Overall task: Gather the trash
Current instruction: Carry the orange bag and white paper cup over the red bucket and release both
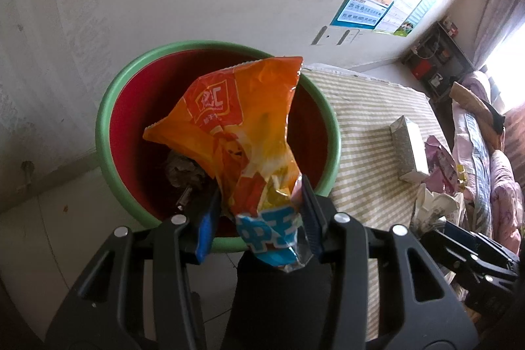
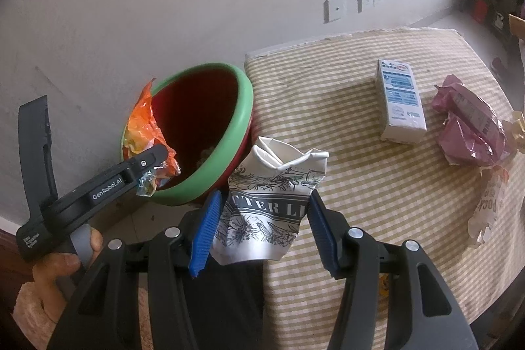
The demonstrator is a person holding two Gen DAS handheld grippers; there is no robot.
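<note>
Orange foil fills my left claw [image 1: 259,218]: the snack bag [image 1: 239,133] is clamped by its blue end between the pads and hangs over the mouth of the bin [image 1: 108,107], a red tub with a green rim standing on the floor against the wall, hard by the counter's [image 2: 377,186] left edge. Grey crumpled scraps lie at the bin's bottom. My right claw [image 2: 262,225] has its pads a little apart on either side of a crushed paper cup [image 2: 265,205], white with black flower print; whether they touch it, I cannot tell. The cup sits at the counter's near left corner, just beside the bin. Farther along the striped cloth lie a white carton [image 2: 400,100], and toward the right edge a pink wrapper [image 2: 469,123] and a printed paper bag [image 2: 485,212].
</note>
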